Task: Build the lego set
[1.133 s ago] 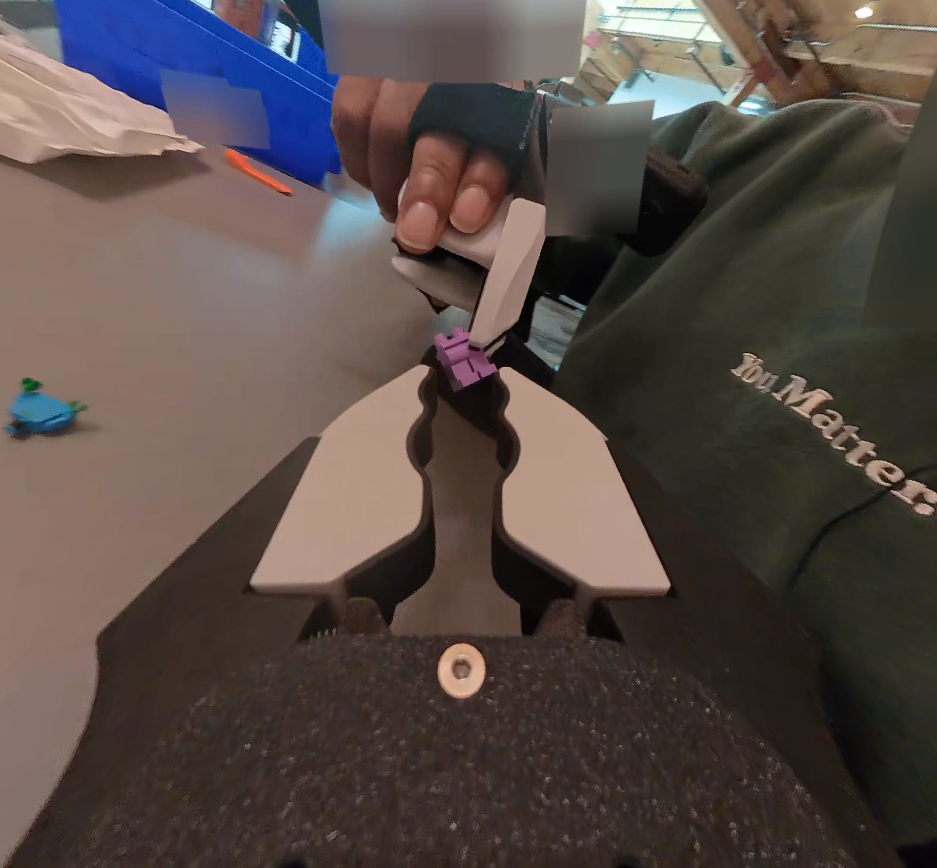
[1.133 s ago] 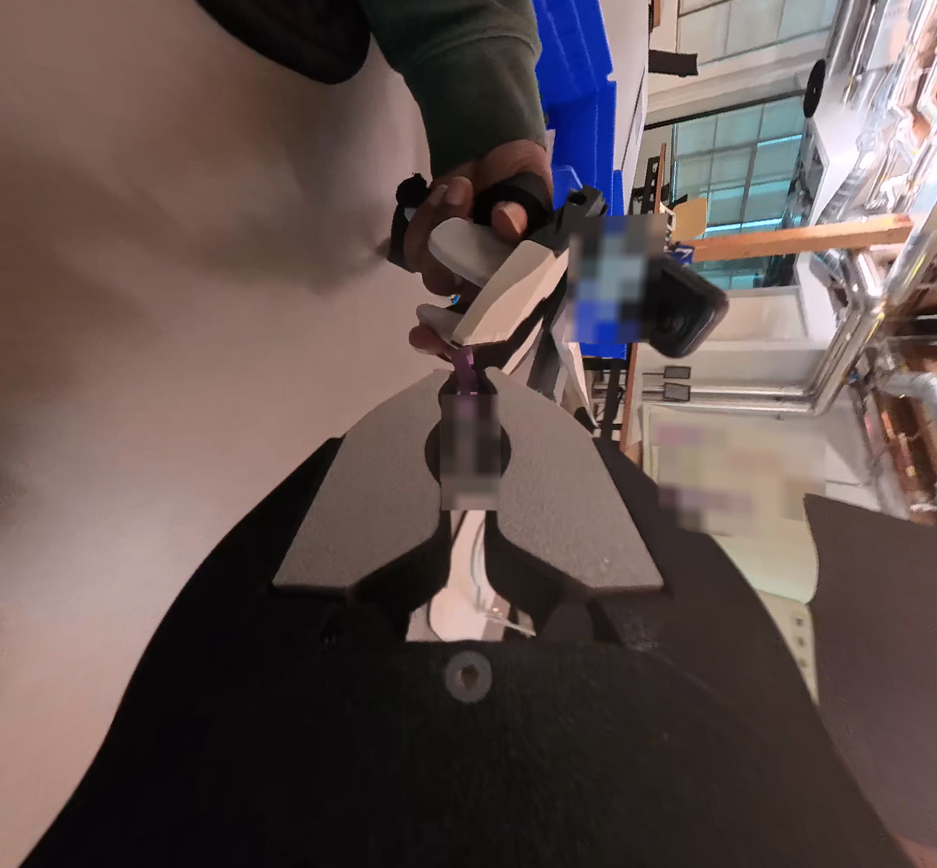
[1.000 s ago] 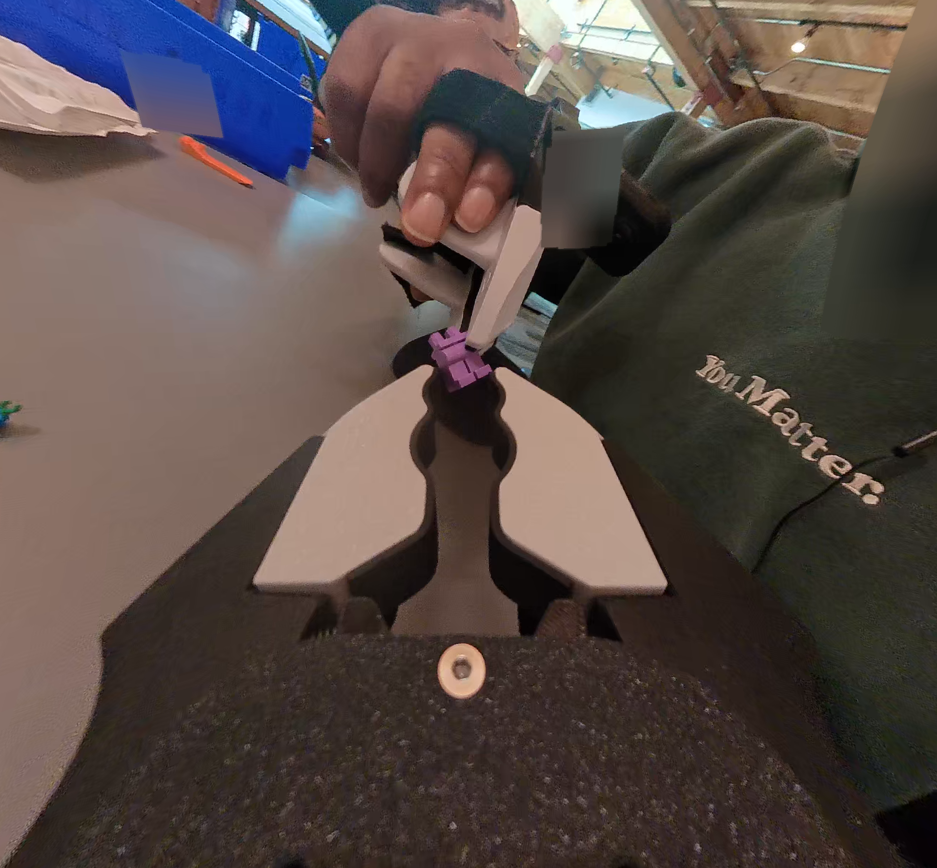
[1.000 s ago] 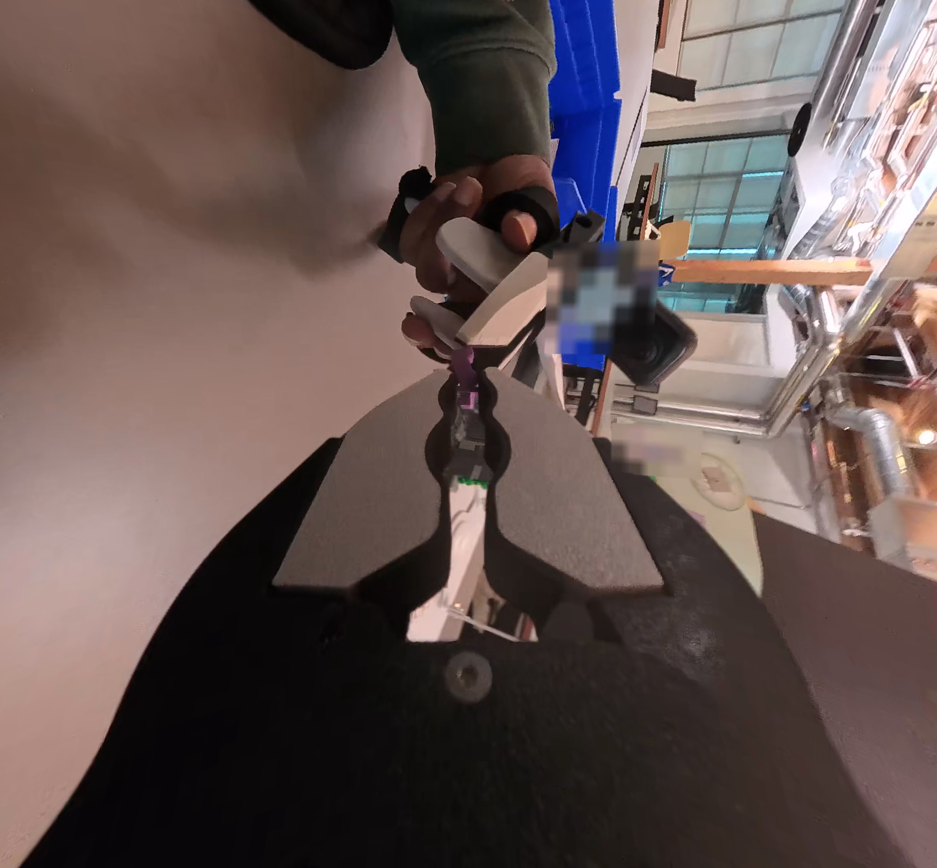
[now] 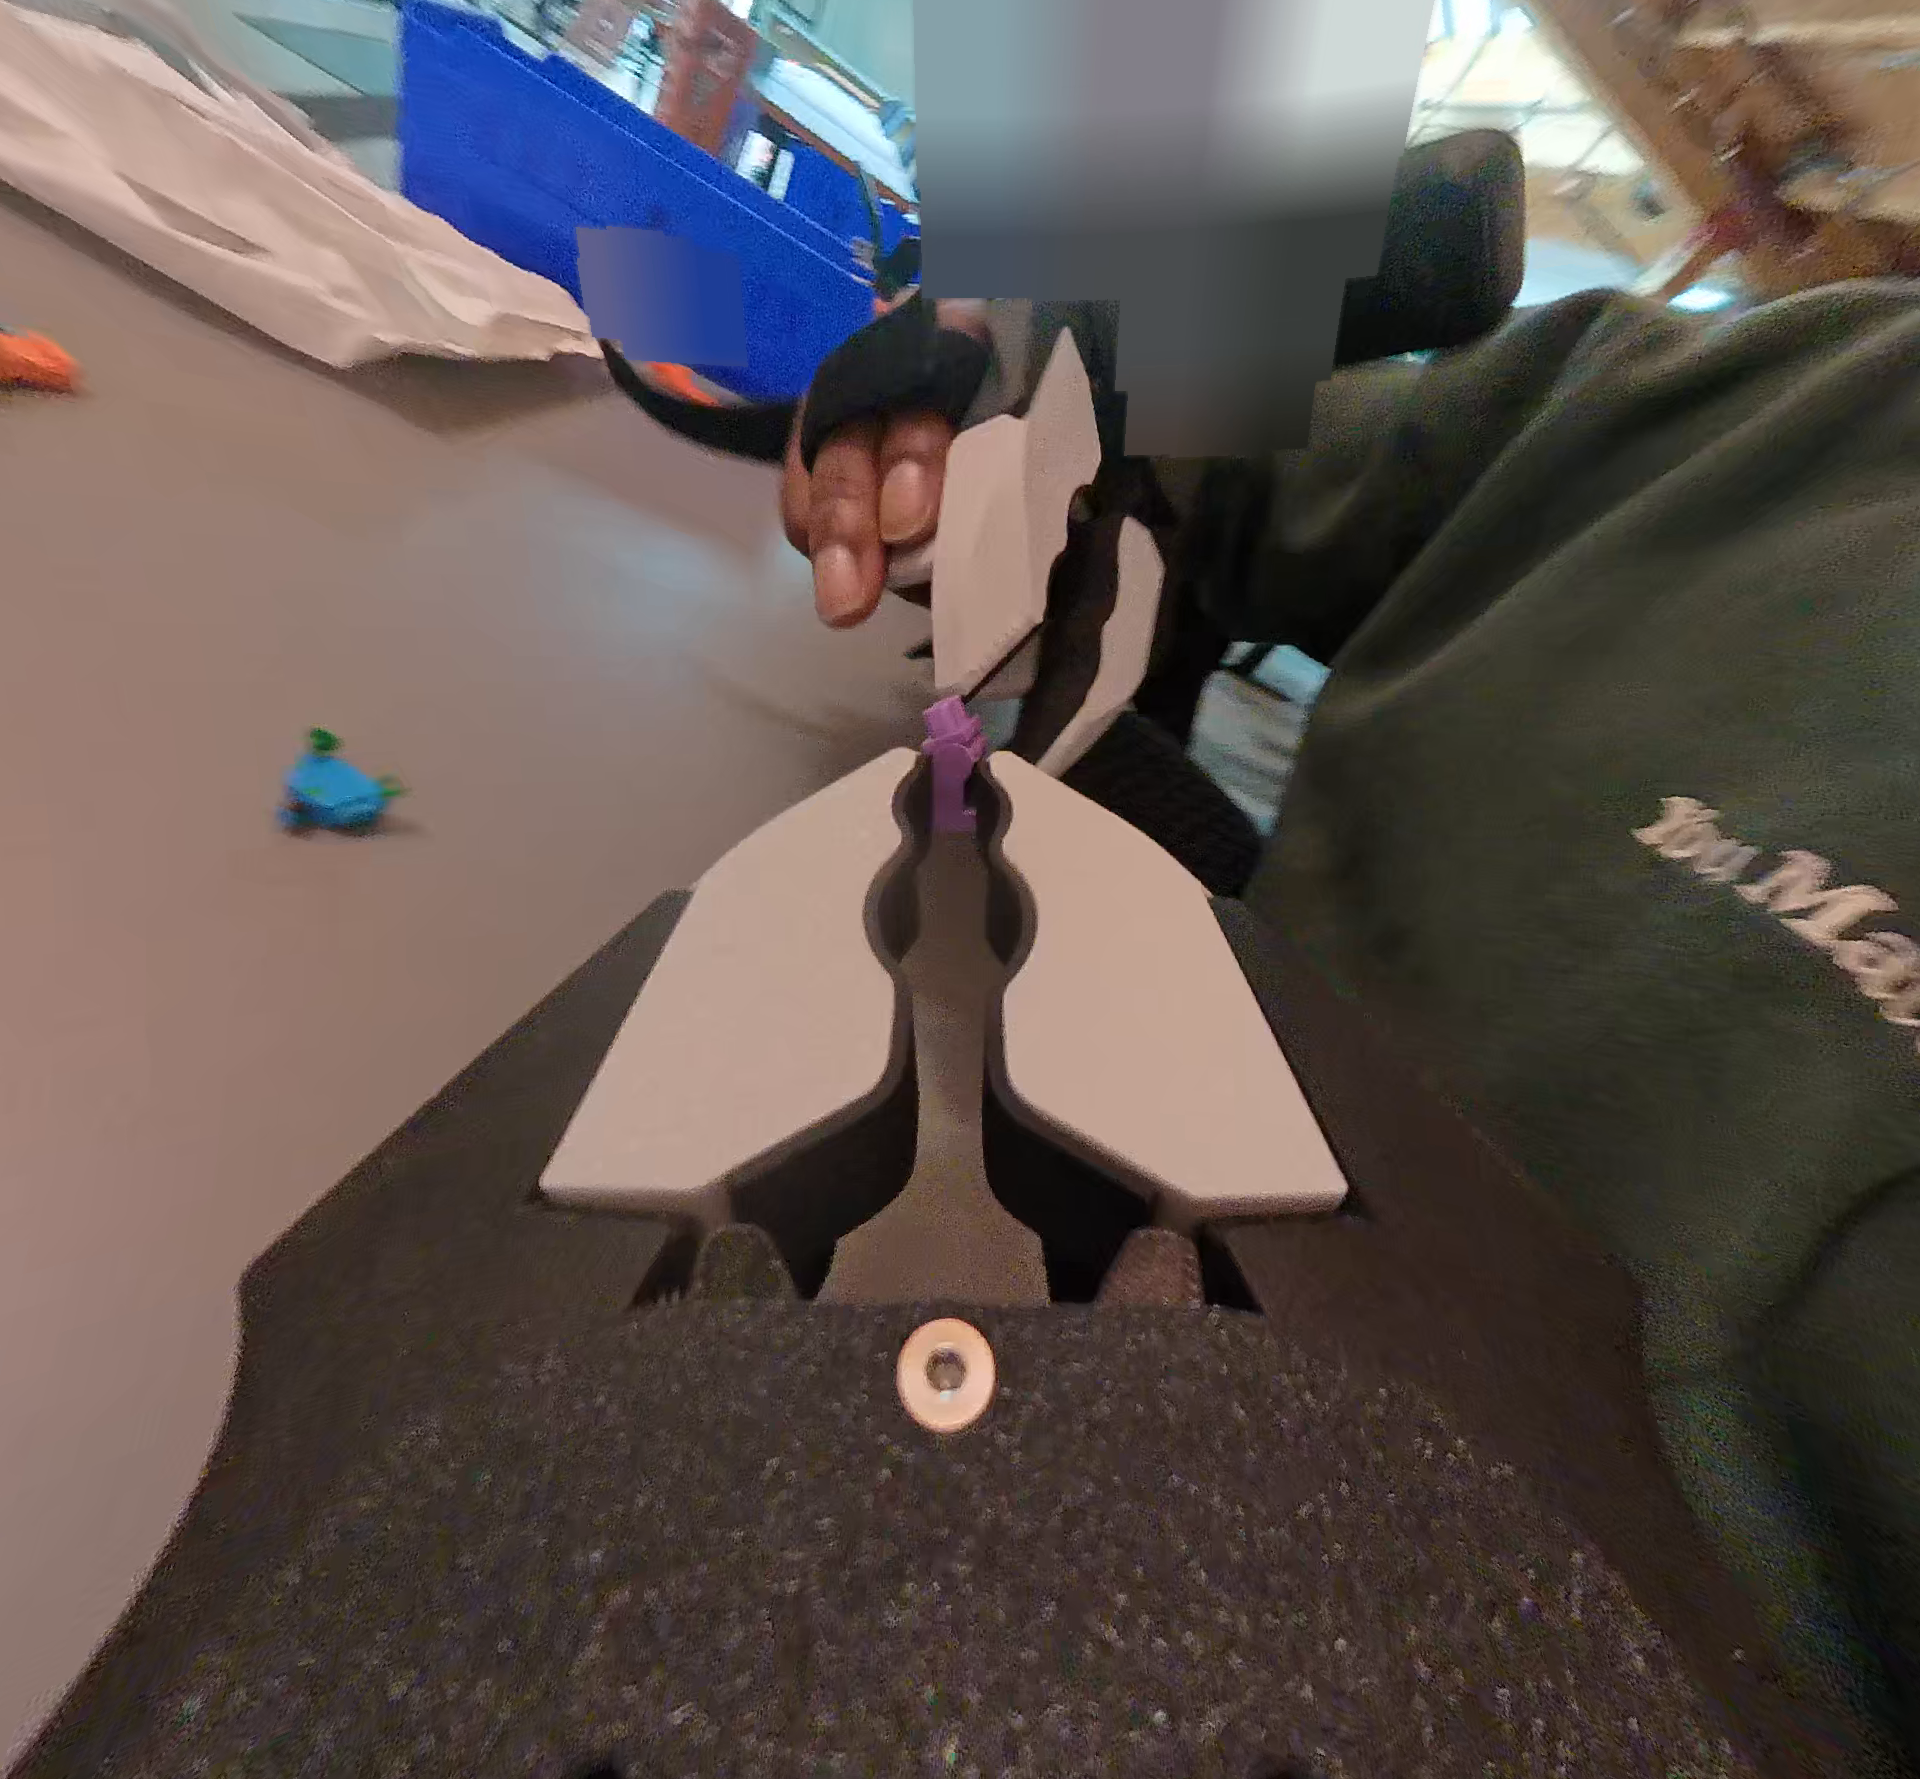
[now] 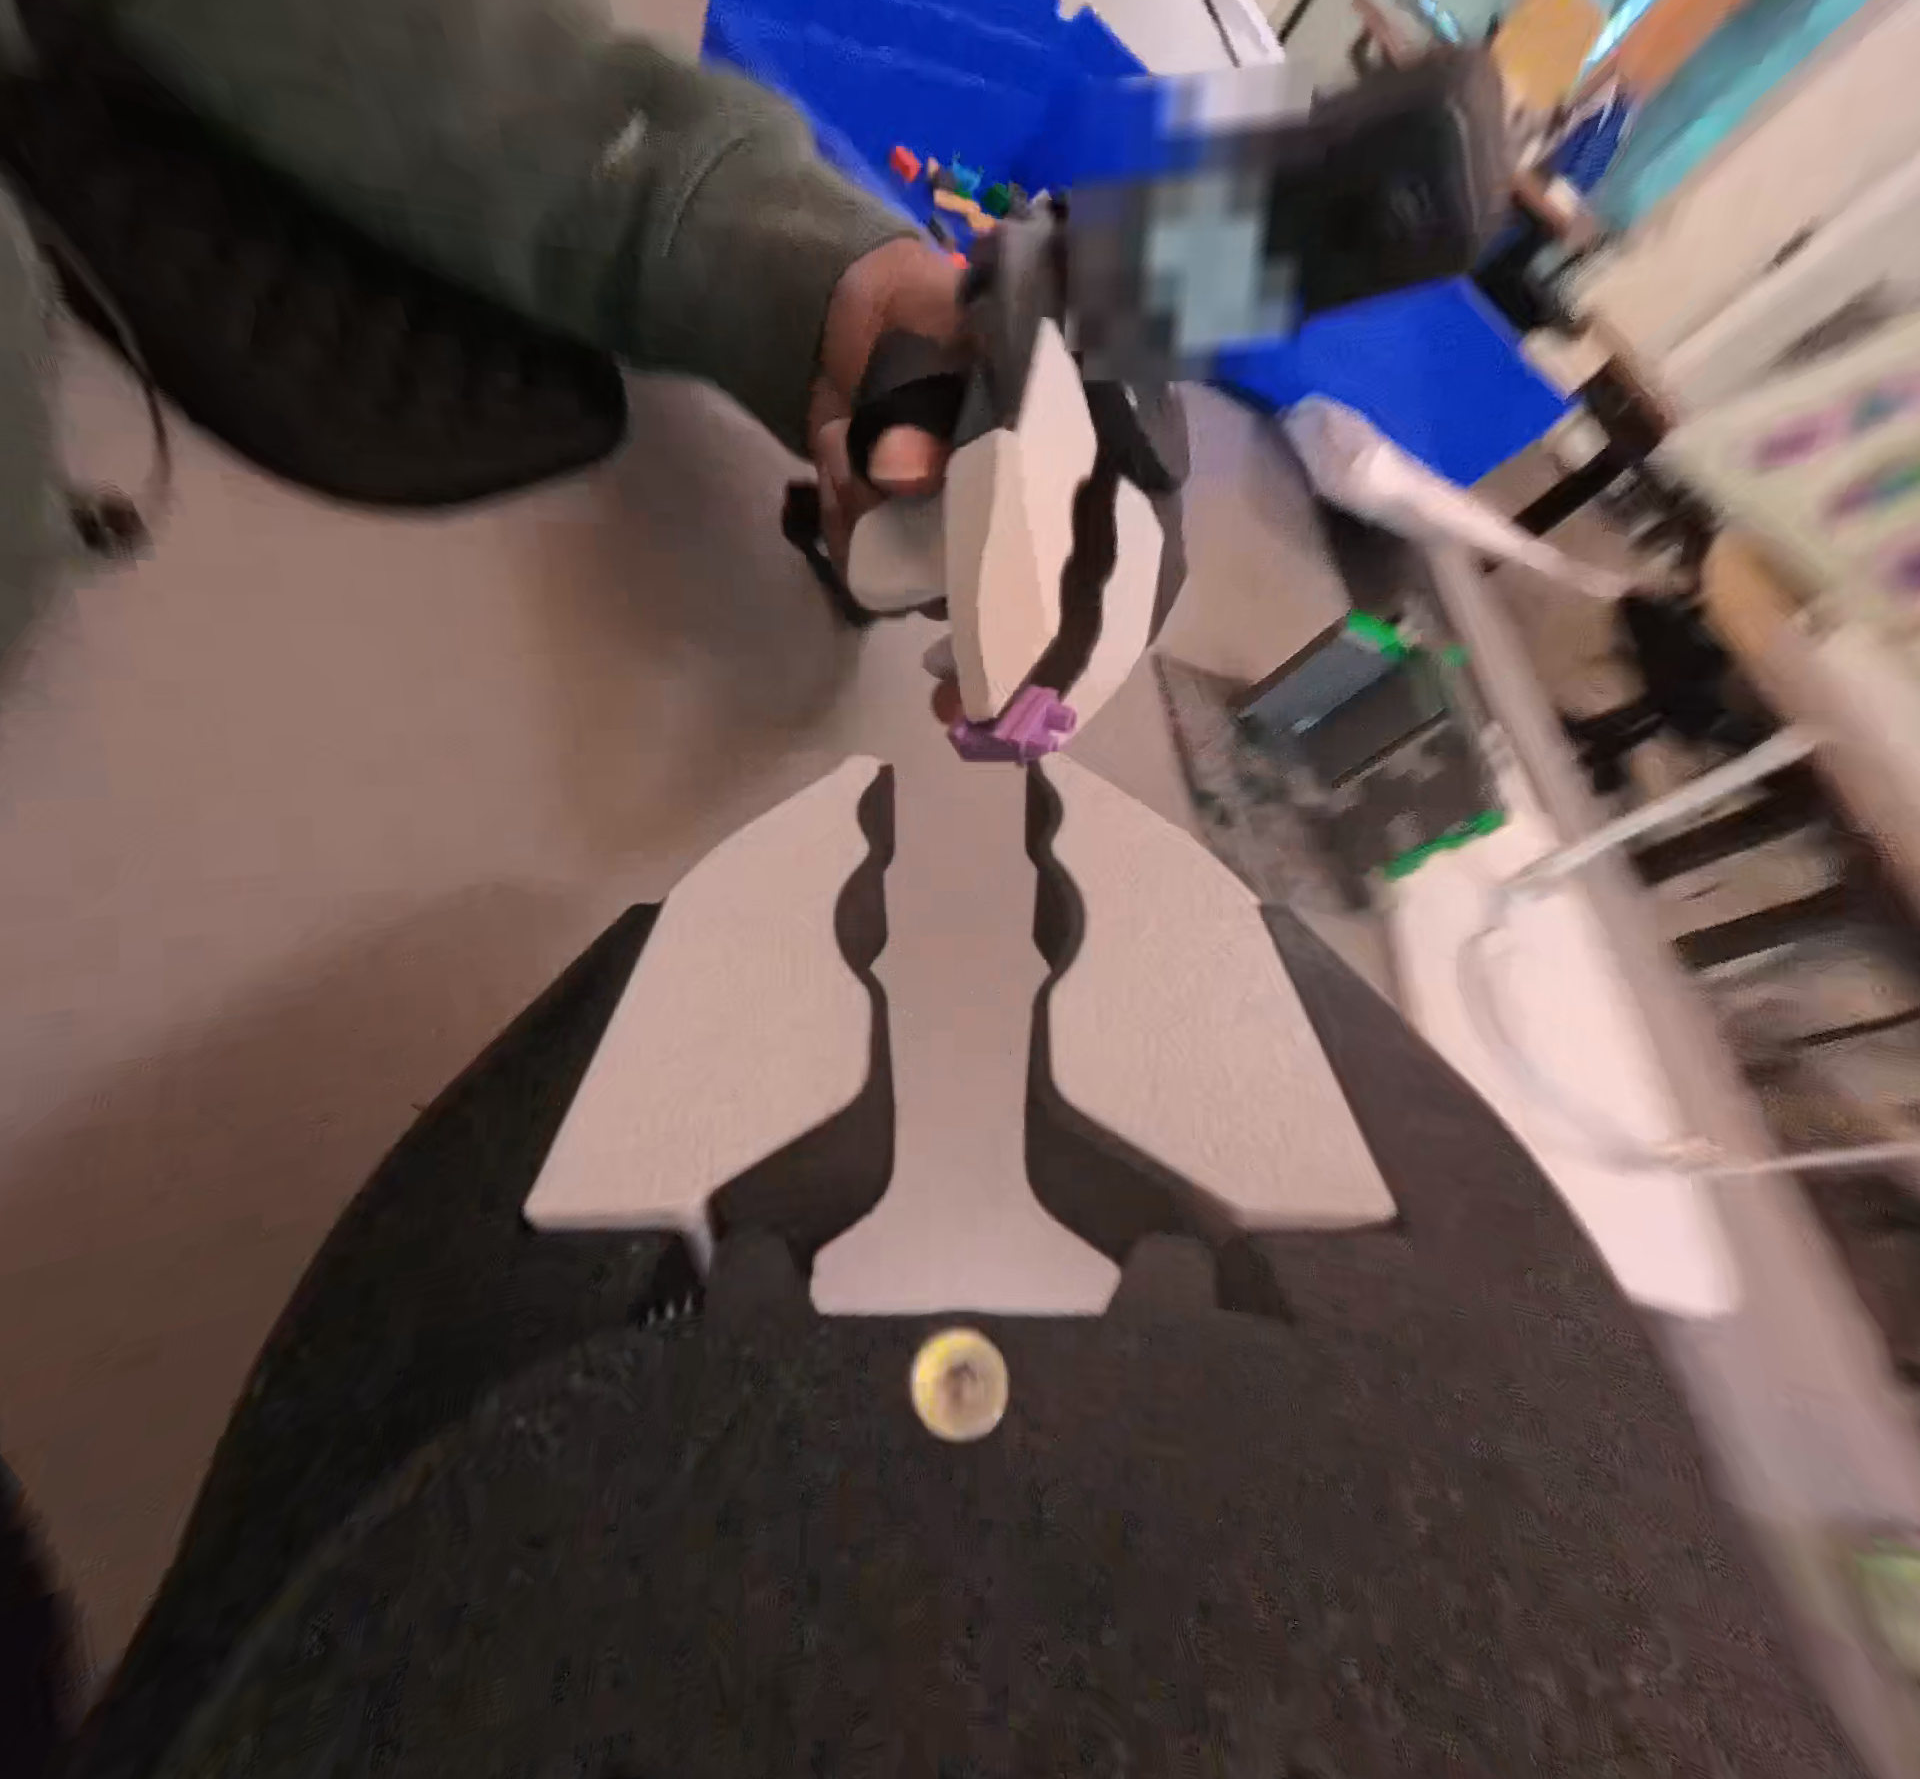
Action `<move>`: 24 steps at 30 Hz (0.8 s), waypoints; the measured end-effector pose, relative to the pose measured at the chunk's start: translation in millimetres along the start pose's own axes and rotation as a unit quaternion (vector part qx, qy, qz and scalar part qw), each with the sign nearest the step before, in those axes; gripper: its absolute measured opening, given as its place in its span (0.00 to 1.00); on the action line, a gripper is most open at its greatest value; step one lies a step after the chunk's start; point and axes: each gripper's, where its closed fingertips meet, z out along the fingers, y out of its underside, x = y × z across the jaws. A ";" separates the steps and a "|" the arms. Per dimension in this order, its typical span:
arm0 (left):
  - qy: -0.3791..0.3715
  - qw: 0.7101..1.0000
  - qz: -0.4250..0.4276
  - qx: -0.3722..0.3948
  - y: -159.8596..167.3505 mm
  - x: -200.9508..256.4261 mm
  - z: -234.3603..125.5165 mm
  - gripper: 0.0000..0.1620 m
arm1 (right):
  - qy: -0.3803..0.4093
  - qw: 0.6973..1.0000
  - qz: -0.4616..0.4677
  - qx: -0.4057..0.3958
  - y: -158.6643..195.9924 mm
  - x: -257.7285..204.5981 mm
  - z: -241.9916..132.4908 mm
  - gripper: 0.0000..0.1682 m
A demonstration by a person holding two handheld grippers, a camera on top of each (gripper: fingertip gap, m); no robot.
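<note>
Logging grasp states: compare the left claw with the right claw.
The left claw grips the purple lego piece at its tips; the right claw holds nothing. The left claw's fingertips nearly meet around the piece; the right claw's stand apart, with bare table showing between them. Both have pale grey fingers with wavy inner edges on black bodies.

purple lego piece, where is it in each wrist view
Left wrist view: the purple lego piece sits at upper centre, clamped at the left gripper tips.
Right wrist view: it is at upper centre, held by the far left gripper, just beyond the open right gripper.
Shared landmark: the blue bin behind.
</note>
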 end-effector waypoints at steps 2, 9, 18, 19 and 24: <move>-0.039 0.998 0.046 0.003 -3.5 -5.1 0.6 0.05 | -0.012 0.992 0.126 0.017 1.1 4.6 -1.4 0.15; -0.121 0.977 0.176 0.015 -14.1 -7.8 4.9 0.05 | -0.041 0.915 0.393 0.087 -1.1 18.2 -1.5 0.18; -0.137 0.968 0.210 0.012 -16.0 -4.9 6.6 0.04 | -0.036 0.912 0.393 0.108 -8.4 25.7 -0.3 0.05; -0.138 0.968 0.207 0.013 -16.4 -5.4 6.7 0.04 | -0.029 0.919 0.380 0.106 -8.3 26.2 -0.5 0.04; -0.131 0.978 0.158 0.026 -19.8 -6.5 7.1 0.04 | 0.033 0.964 0.249 0.088 -10.4 30.8 -2.7 0.04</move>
